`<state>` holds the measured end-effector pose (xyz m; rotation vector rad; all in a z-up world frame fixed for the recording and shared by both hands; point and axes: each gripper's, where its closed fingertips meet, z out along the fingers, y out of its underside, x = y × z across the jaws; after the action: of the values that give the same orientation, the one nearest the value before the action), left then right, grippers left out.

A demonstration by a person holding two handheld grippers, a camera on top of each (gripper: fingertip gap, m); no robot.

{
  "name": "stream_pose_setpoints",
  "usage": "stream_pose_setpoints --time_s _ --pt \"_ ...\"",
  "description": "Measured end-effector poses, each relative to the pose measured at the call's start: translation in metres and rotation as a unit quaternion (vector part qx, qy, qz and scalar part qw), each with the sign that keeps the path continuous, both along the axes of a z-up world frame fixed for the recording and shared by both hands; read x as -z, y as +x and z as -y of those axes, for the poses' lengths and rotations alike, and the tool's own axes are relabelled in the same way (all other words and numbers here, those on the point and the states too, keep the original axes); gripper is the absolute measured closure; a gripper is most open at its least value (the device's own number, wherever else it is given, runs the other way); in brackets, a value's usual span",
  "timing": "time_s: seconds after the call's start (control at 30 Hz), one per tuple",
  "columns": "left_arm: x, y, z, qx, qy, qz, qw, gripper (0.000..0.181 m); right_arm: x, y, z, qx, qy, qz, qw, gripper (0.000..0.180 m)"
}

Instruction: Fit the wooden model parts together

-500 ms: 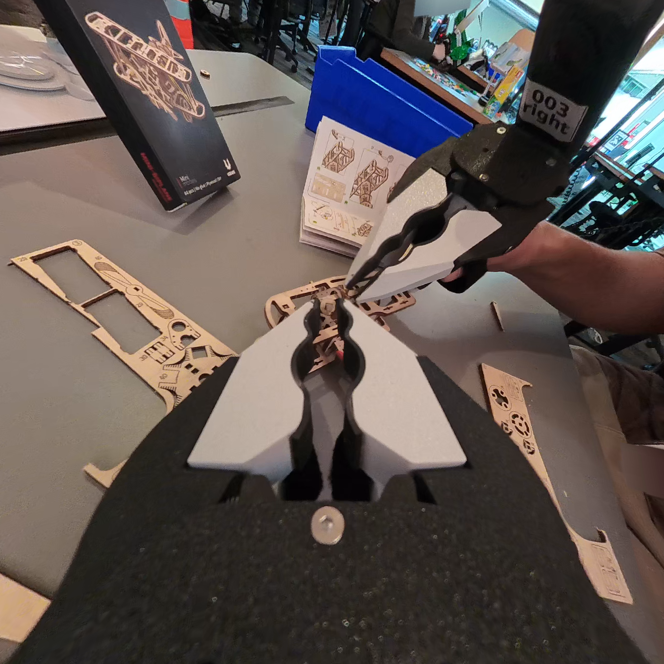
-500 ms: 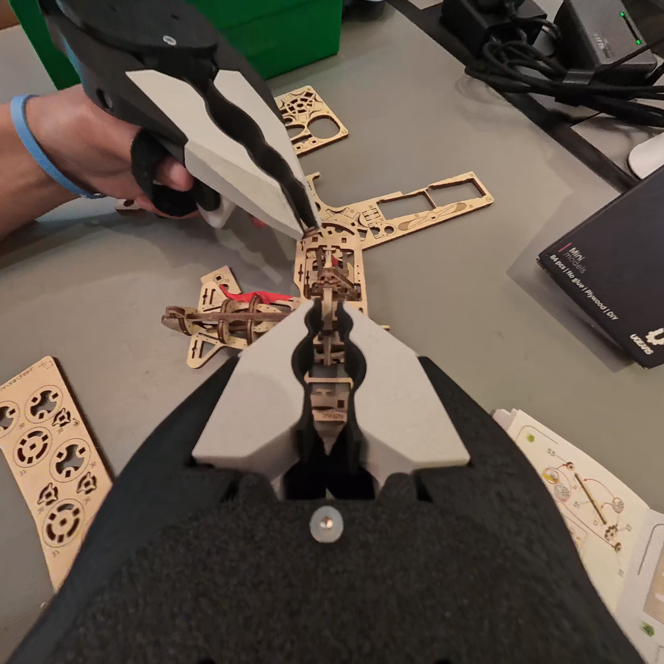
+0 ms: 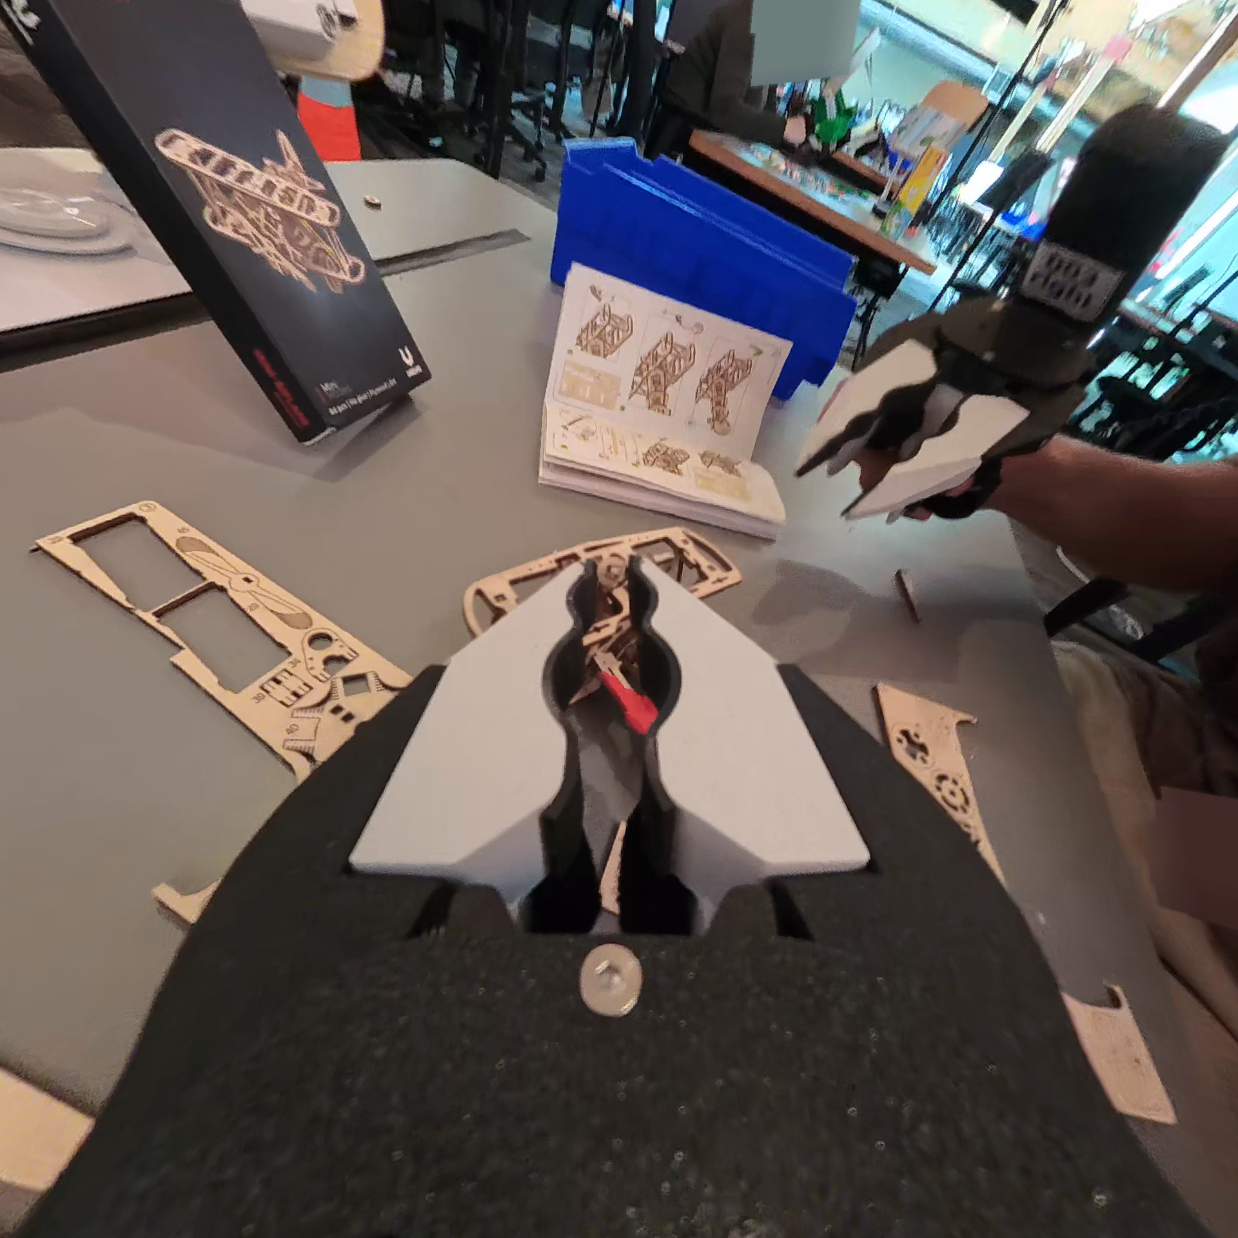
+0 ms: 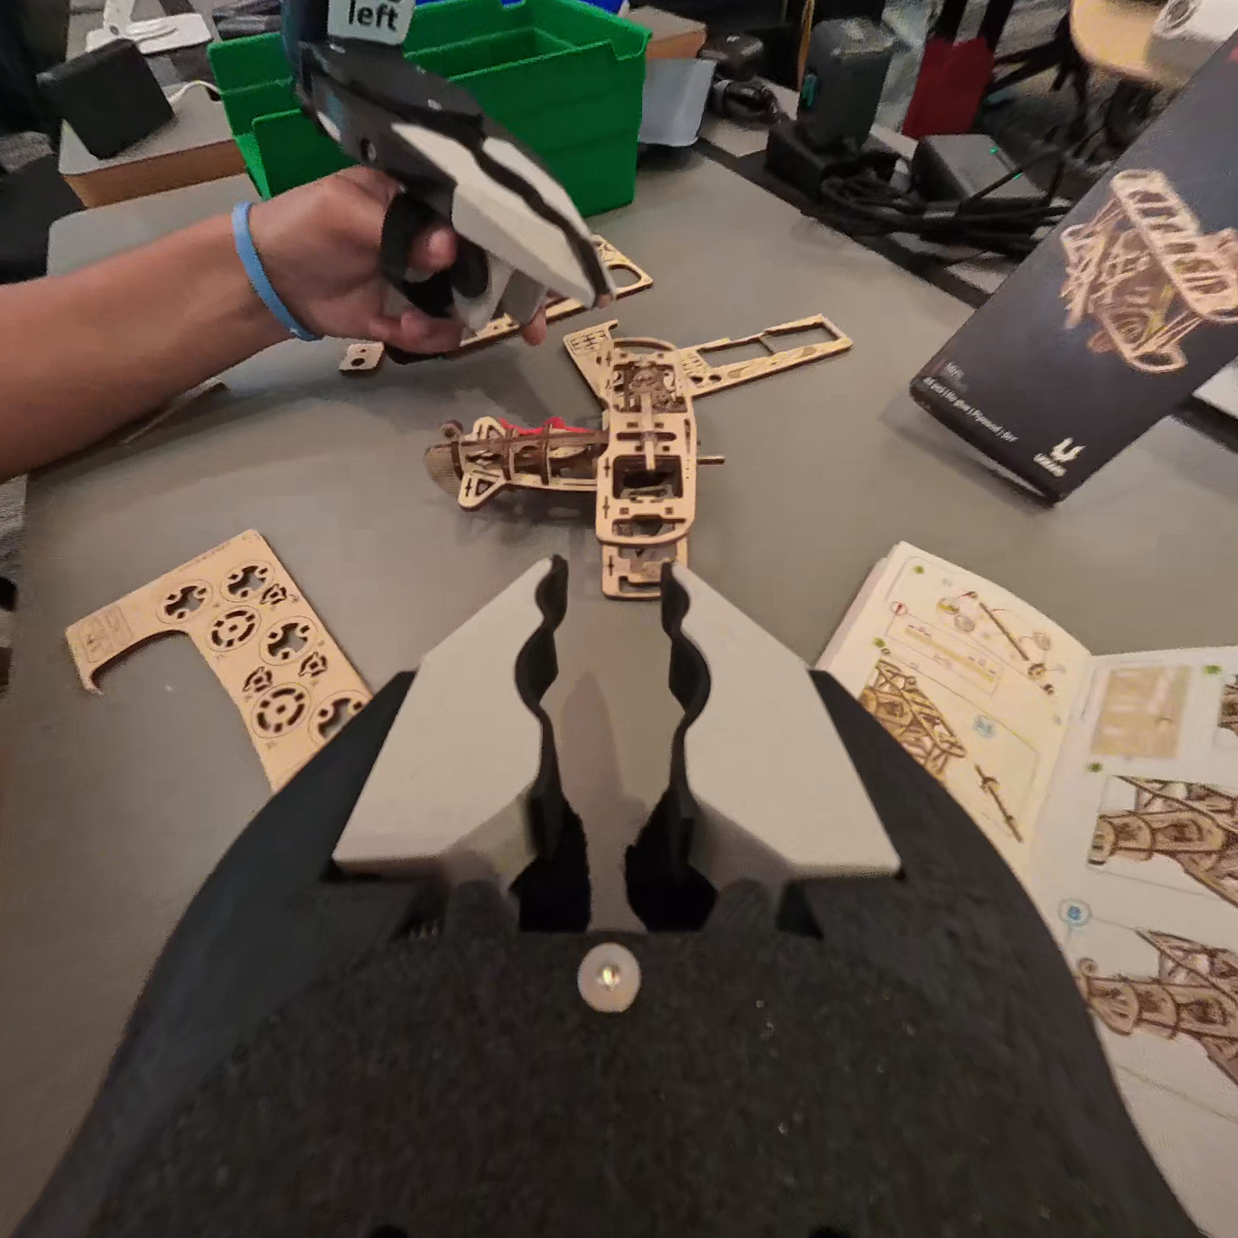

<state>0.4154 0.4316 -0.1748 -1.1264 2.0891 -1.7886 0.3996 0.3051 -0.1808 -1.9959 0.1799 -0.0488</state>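
Right tool (image 4: pixel 613 576) wide open, empty, tips just short of wooden model (image 4: pixel 643 462). Left tool (image 4: pixel 599 291) closed up, nothing visibly gripped, raised above the far end of the model, not touching. Green bin (image 4: pixel 536 100) and blue bin (image 3: pixel 670 234) at the back of the bench (image 4: pixel 804 536); contents can't be made out. Model flat on bench, between parts sheet (image 4: pixel 221 643) and open booklet (image 4: pixel 1005 737).
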Motion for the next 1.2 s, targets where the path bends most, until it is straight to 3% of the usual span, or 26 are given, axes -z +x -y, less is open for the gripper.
stream_pose_setpoints --time_s 0.17,0.3,0.63,0.87,1.0,1.13,1.2 --pt "0.008 -0.001 0.007 0.008 0.026 0.004 1.000 0.175 0.001 0.001 -0.031 -0.017 -0.020 0.046 0.999 0.154" --pt "0.004 0.000 0.002 -0.012 0.013 0.020 1.000 0.175 0.009 -0.024 -0.034 -0.048 0.037 0.015 0.998 0.155" --pt "-0.016 0.006 -0.011 -0.054 -0.016 0.058 0.997 0.175 0.008 -0.014 0.029 -0.094 0.057 -0.005 0.994 0.157" --pt "-0.018 0.011 -0.023 -0.088 -0.009 0.079 0.993 0.175 0.008 0.033 0.064 -0.011 0.087 -0.021 0.996 0.157" --pt "-0.024 0.011 -0.030 -0.099 -0.024 0.084 0.991 0.175 0.018 0.045 0.074 0.007 0.053 -0.023 0.998 0.158" --pt "-0.033 0.009 -0.031 -0.103 -0.032 0.099 0.989 0.174 0.038 0.072 0.094 0.075 -0.059 -0.022 0.995 0.155" --pt "-0.032 0.009 -0.030 -0.101 -0.031 0.098 0.990 0.175 0.050 0.081 0.104 0.106 -0.109 -0.021 0.988 0.139"
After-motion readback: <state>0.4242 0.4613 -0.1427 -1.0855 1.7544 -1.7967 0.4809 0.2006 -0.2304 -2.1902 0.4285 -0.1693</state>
